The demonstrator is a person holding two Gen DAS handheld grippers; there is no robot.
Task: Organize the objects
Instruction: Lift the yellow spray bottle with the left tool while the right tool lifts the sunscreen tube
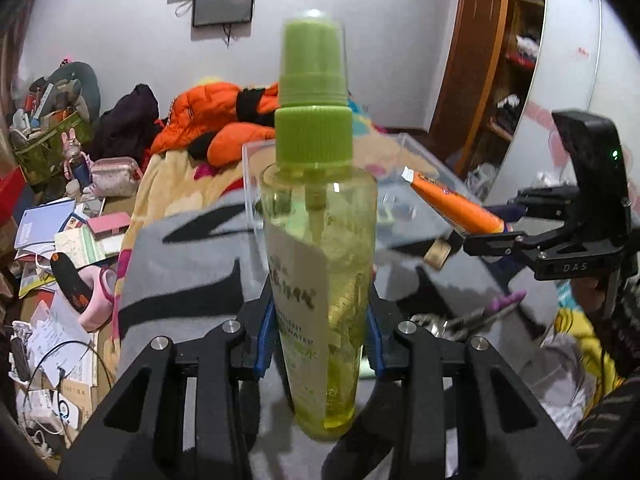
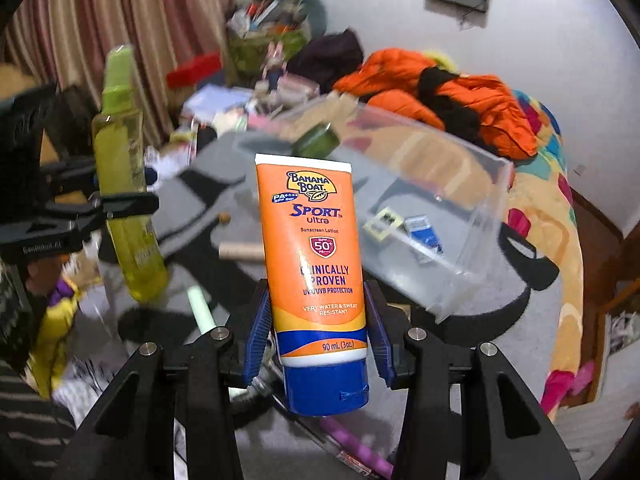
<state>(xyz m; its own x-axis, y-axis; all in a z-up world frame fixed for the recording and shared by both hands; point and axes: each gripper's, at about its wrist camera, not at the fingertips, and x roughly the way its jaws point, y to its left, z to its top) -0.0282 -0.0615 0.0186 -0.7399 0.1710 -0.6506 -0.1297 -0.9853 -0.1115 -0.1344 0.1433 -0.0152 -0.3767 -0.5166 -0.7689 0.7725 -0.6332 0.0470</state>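
Observation:
My left gripper (image 1: 320, 336) is shut on a yellow-green spray bottle (image 1: 320, 248) with a green cap, held upright above a grey and black blanket. The bottle also shows in the right wrist view (image 2: 124, 184) at the left. My right gripper (image 2: 316, 340) is shut on an orange Banana Boat sunscreen tube (image 2: 312, 256), blue cap down. The tube shows in the left wrist view (image 1: 452, 204) at the right, held by the right gripper (image 1: 480, 236). A clear plastic box (image 2: 452, 216) lies on the bed behind both, with small items inside; it also shows in the left wrist view (image 1: 400, 168).
An orange jacket (image 1: 216, 120) lies on the bed behind the box. Cluttered books, papers and cables (image 1: 60, 280) fill the left side. A purple pen (image 2: 356, 444), a pale green stick (image 2: 200, 308) and a cardboard roll (image 2: 240, 250) lie on the blanket (image 1: 192, 272). A wooden shelf (image 1: 512, 60) stands at the right.

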